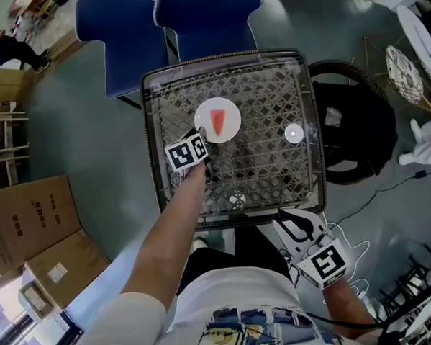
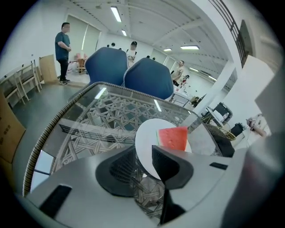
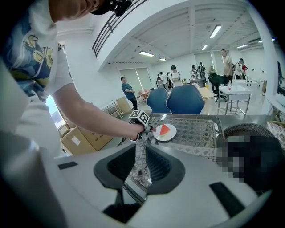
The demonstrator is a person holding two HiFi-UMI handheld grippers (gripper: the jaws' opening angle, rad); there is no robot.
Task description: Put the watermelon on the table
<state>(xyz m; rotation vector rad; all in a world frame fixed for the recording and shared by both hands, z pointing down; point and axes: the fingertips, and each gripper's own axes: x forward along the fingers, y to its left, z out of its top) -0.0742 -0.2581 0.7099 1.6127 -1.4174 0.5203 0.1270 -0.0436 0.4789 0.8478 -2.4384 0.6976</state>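
A red watermelon slice (image 1: pixel 218 120) lies on a white plate (image 1: pixel 231 107) that rests on the glass-topped wicker table (image 1: pixel 273 179). My left gripper (image 1: pixel 201 135) is at the plate's near-left rim. In the left gripper view its jaws (image 2: pixel 144 158) stand slightly apart, with the plate's (image 2: pixel 144 142) edge just beyond the gap and the slice (image 2: pixel 173 137) behind it. My right gripper (image 1: pixel 288 218) hovers at the table's near edge, far from the plate. Its jaws (image 3: pixel 140 156) show a narrow gap with nothing in it, and the slice (image 3: pixel 164 130) lies far ahead.
A small white disc (image 1: pixel 293 133) lies on the table's right side. Two blue chairs (image 1: pixel 207 17) stand behind the table. A black round seat (image 1: pixel 357 125) is to the right and cardboard boxes (image 1: pixel 31 221) to the left. People stand far off in the room.
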